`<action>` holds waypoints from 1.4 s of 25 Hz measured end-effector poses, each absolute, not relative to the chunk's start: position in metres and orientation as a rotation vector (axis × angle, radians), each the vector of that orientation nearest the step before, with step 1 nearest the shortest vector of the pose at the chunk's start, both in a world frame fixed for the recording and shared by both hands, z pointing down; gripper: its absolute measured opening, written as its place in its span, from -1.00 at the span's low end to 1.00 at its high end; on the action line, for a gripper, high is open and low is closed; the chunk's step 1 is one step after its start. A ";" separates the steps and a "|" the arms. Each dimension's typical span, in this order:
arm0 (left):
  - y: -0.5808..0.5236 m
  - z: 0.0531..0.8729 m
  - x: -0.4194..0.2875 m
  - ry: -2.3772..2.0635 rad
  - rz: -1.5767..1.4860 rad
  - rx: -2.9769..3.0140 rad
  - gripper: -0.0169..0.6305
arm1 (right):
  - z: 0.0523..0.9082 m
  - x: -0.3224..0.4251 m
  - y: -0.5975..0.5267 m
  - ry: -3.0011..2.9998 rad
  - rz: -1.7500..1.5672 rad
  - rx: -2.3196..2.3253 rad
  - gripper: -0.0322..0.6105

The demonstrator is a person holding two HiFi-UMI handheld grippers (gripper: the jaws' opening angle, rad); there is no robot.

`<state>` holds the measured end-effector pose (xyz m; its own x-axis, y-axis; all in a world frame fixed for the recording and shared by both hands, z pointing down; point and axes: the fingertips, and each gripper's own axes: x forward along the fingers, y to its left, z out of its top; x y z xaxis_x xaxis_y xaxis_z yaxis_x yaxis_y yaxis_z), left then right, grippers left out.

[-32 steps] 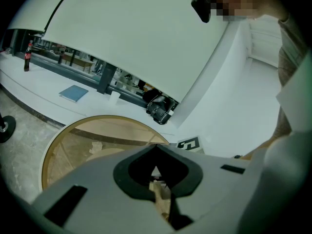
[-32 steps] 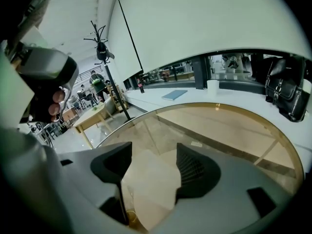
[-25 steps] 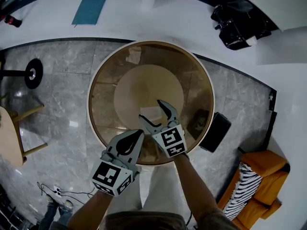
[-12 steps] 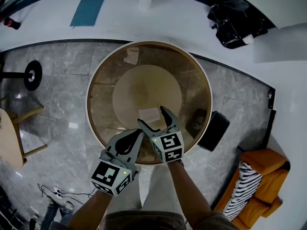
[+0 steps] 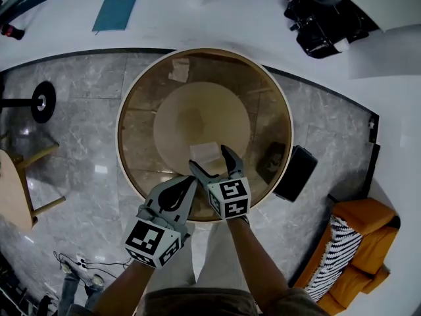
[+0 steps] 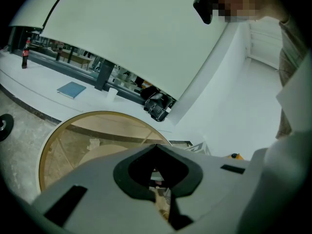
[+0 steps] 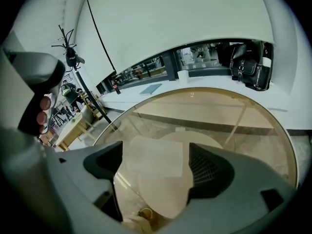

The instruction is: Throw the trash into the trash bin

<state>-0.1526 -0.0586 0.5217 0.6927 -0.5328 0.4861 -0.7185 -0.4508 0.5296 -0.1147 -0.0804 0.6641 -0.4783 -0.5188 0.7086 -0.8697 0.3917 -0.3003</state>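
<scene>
Both forearms reach forward side by side, left arm (image 5: pixel 122 287), right arm (image 5: pixel 258 259). Left gripper (image 5: pixel 191 182) tilts slightly down, jaws together, tips meeting. Right gripper (image 5: pixel 210 158) pitches down more steeply, jaws wide apart and just been opening; sheet (image 7: pixel 153 155) shows in the gap, pads off it.

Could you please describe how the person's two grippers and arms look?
The left gripper and right gripper are light grey with black-lined jaws; each bears a cube of black-and-white square markers. No cables show. The forearms are bare below a brownish top. The right jaws have just been opening, a white sheet framed between them, untouched.
</scene>
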 end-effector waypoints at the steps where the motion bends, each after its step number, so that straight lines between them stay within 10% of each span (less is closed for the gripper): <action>1: -0.058 0.522 -0.153 -0.954 0.323 2.160 -0.90 | 0.665 -0.114 -0.080 -2.138 0.910 1.189 0.42; 35: -0.037 0.412 -0.100 -0.826 0.361 2.295 -0.90 | 0.520 -0.055 -0.075 -2.200 0.904 1.373 0.21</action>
<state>-0.1000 -0.0366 0.4121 0.7623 -0.4633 0.4519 -0.6464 -0.5803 0.4953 -0.0554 -0.0754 0.5196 -0.4422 -0.6431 0.6252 -0.8969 0.3110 -0.3145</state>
